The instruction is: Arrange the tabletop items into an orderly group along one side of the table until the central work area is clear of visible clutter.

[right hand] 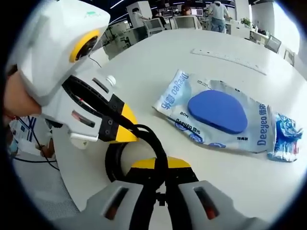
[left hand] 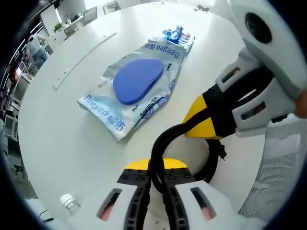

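White counter [left hand: 72, 124] held a blue pad [left hand: 138, 79] on its packet [right hand: 182, 98]; both tongs [left hand: 154, 191] [right hand: 160, 194] were clamped on one black cable [left hand: 165, 139], ends hidden.

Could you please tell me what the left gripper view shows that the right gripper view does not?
Left gripper view: the right gripper from outside and a white mesh chair back. Right gripper view: the left gripper from outside and floor beneath the table edge. Shared: the white table, blue-and-white plastic packet under a blue oval pad, small blue wrapper, and the black cable loop both grippers clamp.
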